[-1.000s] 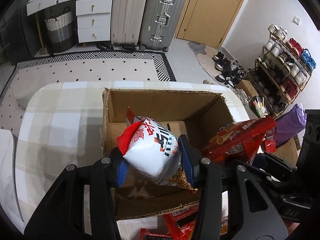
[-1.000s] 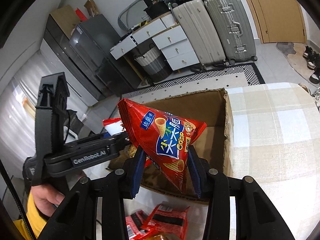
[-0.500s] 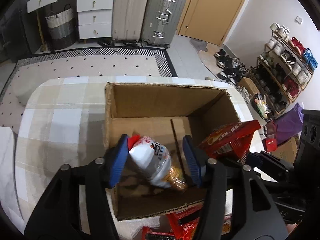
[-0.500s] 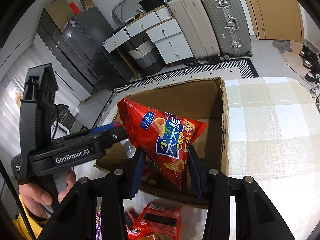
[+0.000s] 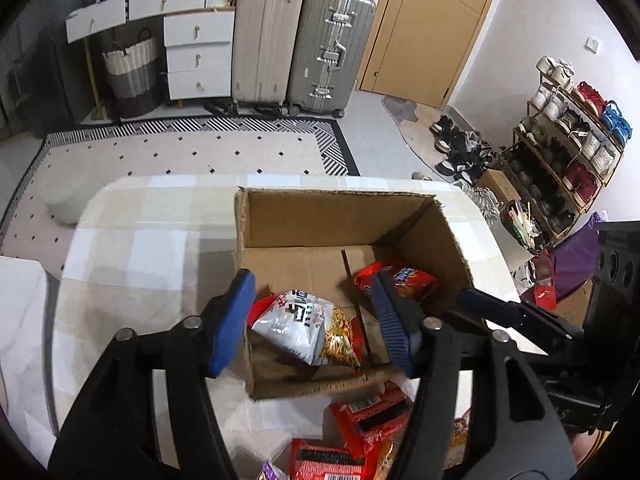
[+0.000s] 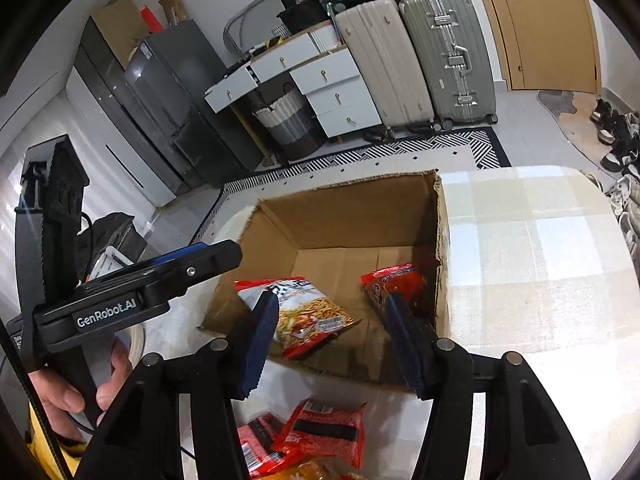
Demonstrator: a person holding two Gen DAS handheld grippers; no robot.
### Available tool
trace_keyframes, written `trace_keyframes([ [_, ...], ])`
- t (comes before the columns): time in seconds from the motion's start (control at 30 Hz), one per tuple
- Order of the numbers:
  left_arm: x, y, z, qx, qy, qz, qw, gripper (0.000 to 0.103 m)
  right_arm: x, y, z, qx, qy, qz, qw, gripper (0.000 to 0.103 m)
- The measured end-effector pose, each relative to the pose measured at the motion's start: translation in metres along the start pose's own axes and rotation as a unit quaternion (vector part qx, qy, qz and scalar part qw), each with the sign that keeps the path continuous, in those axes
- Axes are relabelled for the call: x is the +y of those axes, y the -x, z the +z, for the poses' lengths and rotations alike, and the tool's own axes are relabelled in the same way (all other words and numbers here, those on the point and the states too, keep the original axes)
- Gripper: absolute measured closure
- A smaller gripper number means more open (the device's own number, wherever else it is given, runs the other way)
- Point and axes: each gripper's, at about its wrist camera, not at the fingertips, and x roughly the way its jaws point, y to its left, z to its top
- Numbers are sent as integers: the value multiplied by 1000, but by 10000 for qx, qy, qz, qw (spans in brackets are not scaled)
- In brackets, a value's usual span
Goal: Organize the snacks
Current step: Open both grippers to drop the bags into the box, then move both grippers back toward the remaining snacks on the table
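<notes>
An open cardboard box (image 5: pixel 340 220) stands on the checked tablecloth (image 5: pixel 132 248). Inside it lie a white snack bag (image 5: pixel 300 324) and a red snack bag (image 5: pixel 408 280); the right wrist view shows the same white bag (image 6: pixel 308 312) and red bag (image 6: pixel 394 284). My left gripper (image 5: pixel 312 320) hovers over the box's near wall, its jaws opening, no pad touching the white bag below. My right gripper (image 6: pixel 332 344) is just above the box's near edge, its jaws also opening with nothing pressed between them.
Several loose red snack packets (image 5: pixel 368 420) lie on the cloth in front of the box. A hand (image 6: pixel 68 392) holds the left gripper's handle. Beyond the table are a patterned rug (image 5: pixel 180 152), suitcases (image 5: pixel 300 40), drawers and a shoe rack (image 5: pixel 572 140).
Both grippers let go: the white bag and the red bag dropped into the box. The jaws of both widened. The left gripper drew back towards the box's near wall.
</notes>
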Motion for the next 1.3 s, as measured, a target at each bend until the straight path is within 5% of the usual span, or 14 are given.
trace_keyframes([
  [0.13, -1, 39, -8, -288, 54, 265, 9992, 27, 10, 21, -3, -174, 45, 44, 9998, 46],
  [0.5, -15, 165, -40, -999, -62, 295, 9945, 21, 52, 106, -18, -866, 347, 130, 9956, 46],
  [0.8, -19, 251, -90, -1485, 46, 549, 9874, 17, 87, 184, -65, -1656, 530, 293, 9843, 19],
  [0.93, -19, 286, -119, -1713, 22, 434, 9843, 1, 104, 213, -97, -1927, 702, 266, 9784, 10],
  [1.3, -16, 389, -207, -2216, -45, 361, 9745, 1, 131, 280, -163, -2387, 1014, 142, 9657, 1],
])
